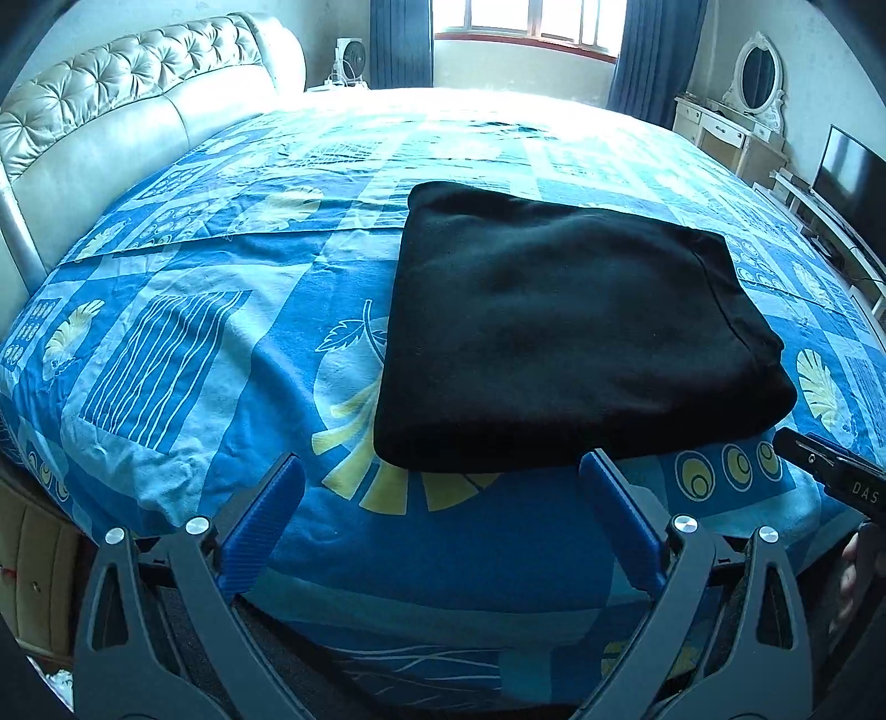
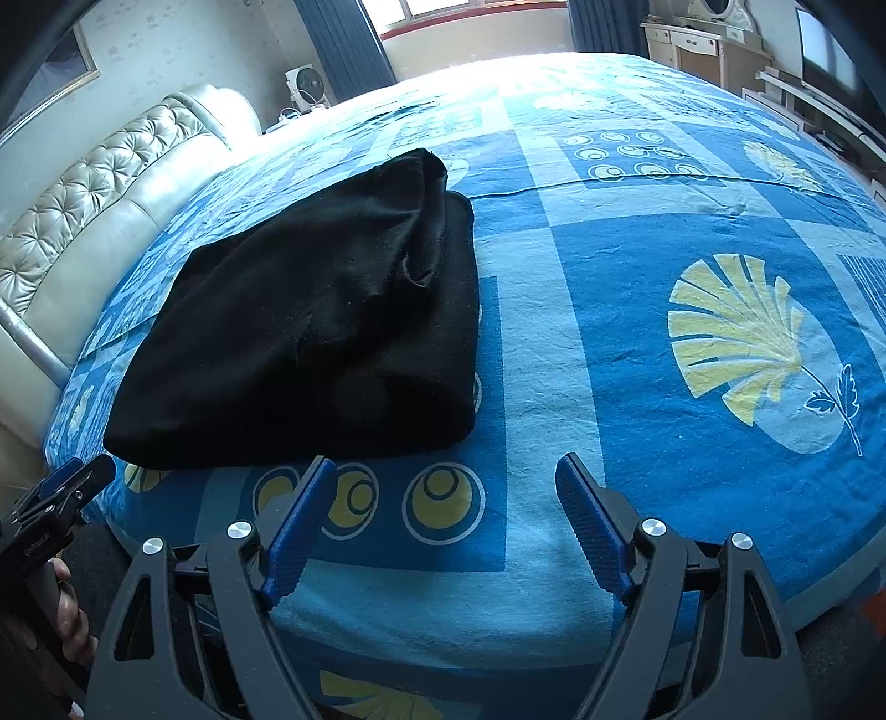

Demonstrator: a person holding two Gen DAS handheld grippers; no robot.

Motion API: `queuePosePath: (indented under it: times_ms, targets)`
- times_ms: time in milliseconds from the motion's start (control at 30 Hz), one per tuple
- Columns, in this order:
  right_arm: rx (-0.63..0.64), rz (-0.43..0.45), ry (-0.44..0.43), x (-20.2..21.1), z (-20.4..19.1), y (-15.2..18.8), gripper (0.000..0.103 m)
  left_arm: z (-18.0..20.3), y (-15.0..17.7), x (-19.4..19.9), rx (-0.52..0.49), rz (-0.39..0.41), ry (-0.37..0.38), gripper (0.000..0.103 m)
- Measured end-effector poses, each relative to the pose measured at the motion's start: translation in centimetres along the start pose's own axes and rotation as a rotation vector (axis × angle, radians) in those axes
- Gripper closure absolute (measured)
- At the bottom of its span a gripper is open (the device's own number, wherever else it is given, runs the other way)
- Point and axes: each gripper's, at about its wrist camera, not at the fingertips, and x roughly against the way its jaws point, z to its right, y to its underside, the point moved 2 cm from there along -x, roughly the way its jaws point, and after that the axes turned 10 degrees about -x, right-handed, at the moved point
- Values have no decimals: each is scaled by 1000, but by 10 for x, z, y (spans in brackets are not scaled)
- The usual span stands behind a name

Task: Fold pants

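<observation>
Right wrist: pants (image 2: pixel 310 332) (far edge hidden)

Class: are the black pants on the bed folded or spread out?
Folded. The black pants lie as a compact, layered rectangle on the bed; stacked edges show in the right wrist view.

Large bed with blue patterned cover (image 1: pixel 221 310) fills the room's middle. Tufted pale leather headboard (image 1: pixel 127 111) along its left side. Beyond the bed's far edge: bright window (image 1: pixel 531 22) between dark blue curtains (image 1: pixel 401 44), daylight washing out the cover there. Small white fan (image 1: pixel 350 55) near the headboard's far end. Right of the bed: ornate white dressing table with oval mirror (image 1: pixel 756 77), then a dark flat screen (image 1: pixel 847 171), probably a television.
</observation>
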Motion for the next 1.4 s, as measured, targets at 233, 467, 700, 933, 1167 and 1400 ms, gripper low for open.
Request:
queuePosePath:
  times_ms: [233,467,700,933,1167,1400]
  targets:
    - [10,-6,-2,-1,-5,3,23,5,1,-1,-14,-25,-4,4]
    - [13,-8,-3,0,-6,4,23,4,1,1,2,-18,4,4]
    - [17,-15,-6,-1,-9,5,23,4,1,3,17,-13,26,4]
    - [15,-21,-8,-2,-9,7,23,7,2,6,13,-8,31,4]
    - [20,-25,-9,-3,-11,8,23,7,2,2,11,-41,17,4]
    - [24,-30,-12,-4,-12,9,23,8,2,2,4,-48,4,4]
